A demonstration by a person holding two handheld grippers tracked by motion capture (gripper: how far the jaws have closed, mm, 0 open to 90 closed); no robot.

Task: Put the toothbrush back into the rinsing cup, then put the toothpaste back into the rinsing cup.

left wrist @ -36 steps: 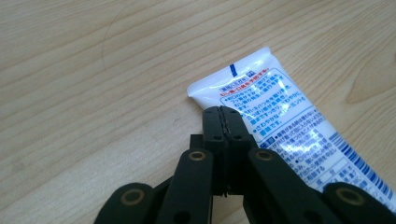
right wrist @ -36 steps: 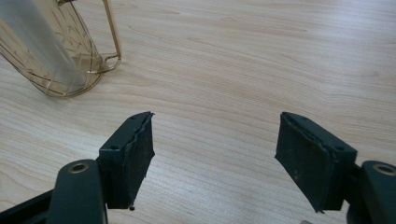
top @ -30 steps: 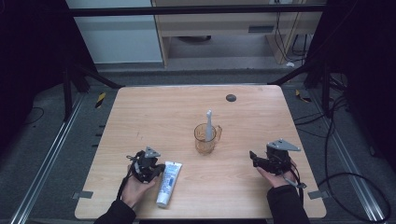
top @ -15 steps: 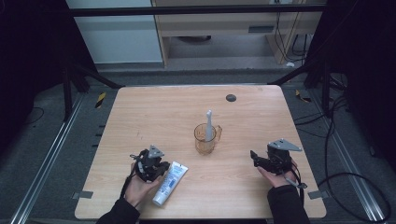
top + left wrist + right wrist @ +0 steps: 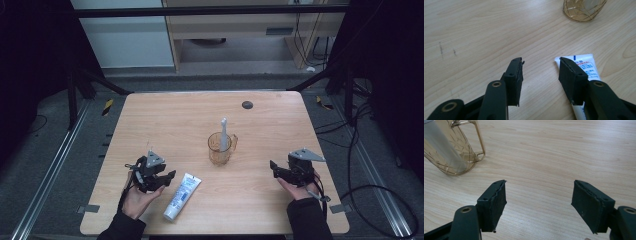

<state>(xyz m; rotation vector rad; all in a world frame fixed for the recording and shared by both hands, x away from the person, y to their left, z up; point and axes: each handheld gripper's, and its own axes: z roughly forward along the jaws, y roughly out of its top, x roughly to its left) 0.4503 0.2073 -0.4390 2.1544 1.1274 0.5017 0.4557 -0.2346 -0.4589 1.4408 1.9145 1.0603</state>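
On the pale wooden table (image 5: 175,125), a white toothpaste tube (image 5: 181,197) is seen lying flat, just beside the left gripper (image 5: 171,176), whose jaws have just been opening with nothing between them. The right gripper (image 5: 273,167) is held wide apart, empty, near an amber glass mug (image 5: 221,149).

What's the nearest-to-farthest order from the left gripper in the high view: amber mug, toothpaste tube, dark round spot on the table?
1. toothpaste tube: just right of the left gripper.
2. amber mug: mid-table, farther right and back.
3. dark round spot: near the far edge.
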